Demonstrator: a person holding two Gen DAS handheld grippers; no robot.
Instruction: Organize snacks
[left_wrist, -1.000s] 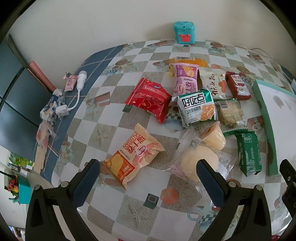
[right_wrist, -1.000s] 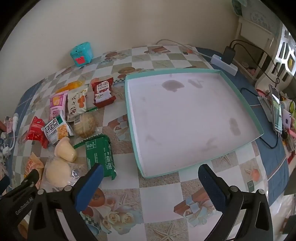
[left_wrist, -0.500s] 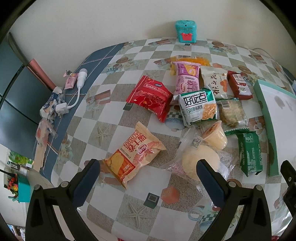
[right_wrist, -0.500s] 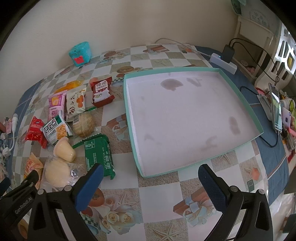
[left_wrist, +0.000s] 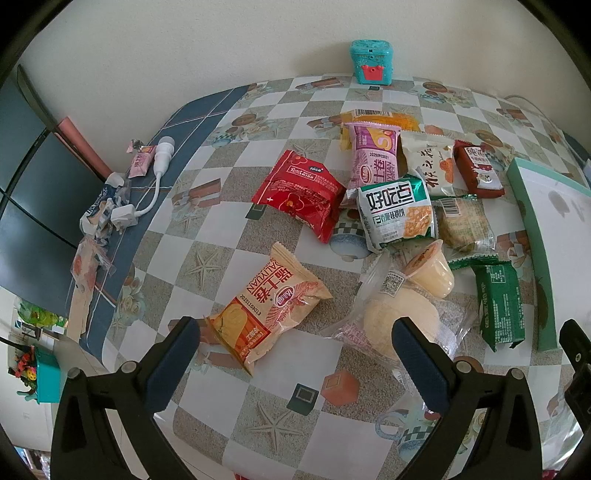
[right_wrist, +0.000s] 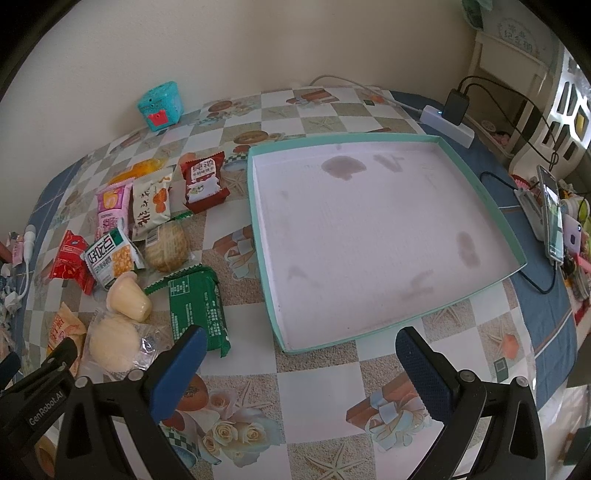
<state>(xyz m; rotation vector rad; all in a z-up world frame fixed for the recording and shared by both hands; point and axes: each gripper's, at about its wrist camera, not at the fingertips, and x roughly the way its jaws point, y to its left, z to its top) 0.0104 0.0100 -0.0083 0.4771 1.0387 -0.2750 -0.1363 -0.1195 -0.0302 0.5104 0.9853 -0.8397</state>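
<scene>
The left tongs (left_wrist: 295, 354) are built of matte black plastic arms that widen into triangular frames with open cut-outs. Each arm ends in a dark blue pad (left_wrist: 419, 367) with a finely dimpled texture, and a small silver screw sits on each arm just behind its pad. The right tongs (right_wrist: 297, 363) have the same build: black frames, blue dimpled pads (right_wrist: 421, 373), silver screws at the joints. In the right wrist view, the left tongs' black body at the near left edge carries white lettering reading "GenRobot.AI".
</scene>
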